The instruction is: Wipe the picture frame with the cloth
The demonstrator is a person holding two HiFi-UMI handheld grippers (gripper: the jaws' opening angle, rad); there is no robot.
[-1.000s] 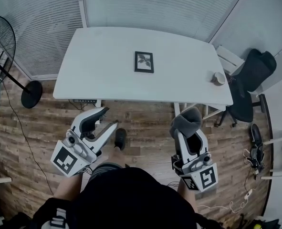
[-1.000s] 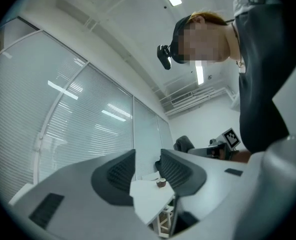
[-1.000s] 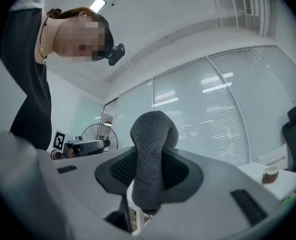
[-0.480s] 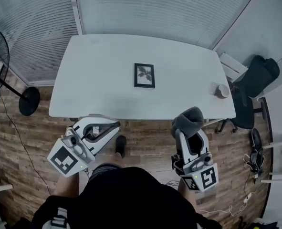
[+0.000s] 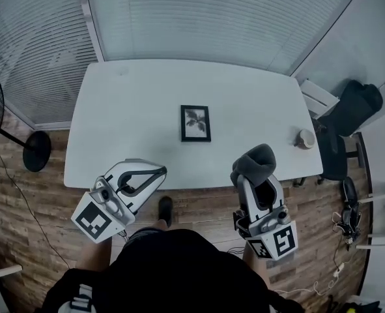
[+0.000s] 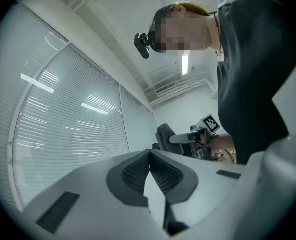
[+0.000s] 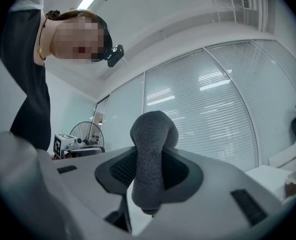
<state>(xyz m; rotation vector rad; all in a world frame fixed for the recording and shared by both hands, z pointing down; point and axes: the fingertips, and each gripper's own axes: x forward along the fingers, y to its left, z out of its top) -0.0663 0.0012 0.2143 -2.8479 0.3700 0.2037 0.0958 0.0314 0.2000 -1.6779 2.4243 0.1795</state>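
Small black frame [image 5: 196, 123], flat and face up near the middle of a white table [image 5: 127, 109], long axis running from near edge to far edge, plant picture upright as seen from above. Well apart to its right, by the table's right edge, a cup [image 5: 305, 137]. At the near edge, left gripper [image 5: 159, 171], jaws pressed together on nothing; right gripper [image 5: 256, 176], clamped on a bunched grey cloth [image 7: 152, 149] bulging past its tips. Beyond: blinds [image 5: 212, 18], a fan [image 5: 10, 135] left, a dark chair [image 5: 352, 109] right.
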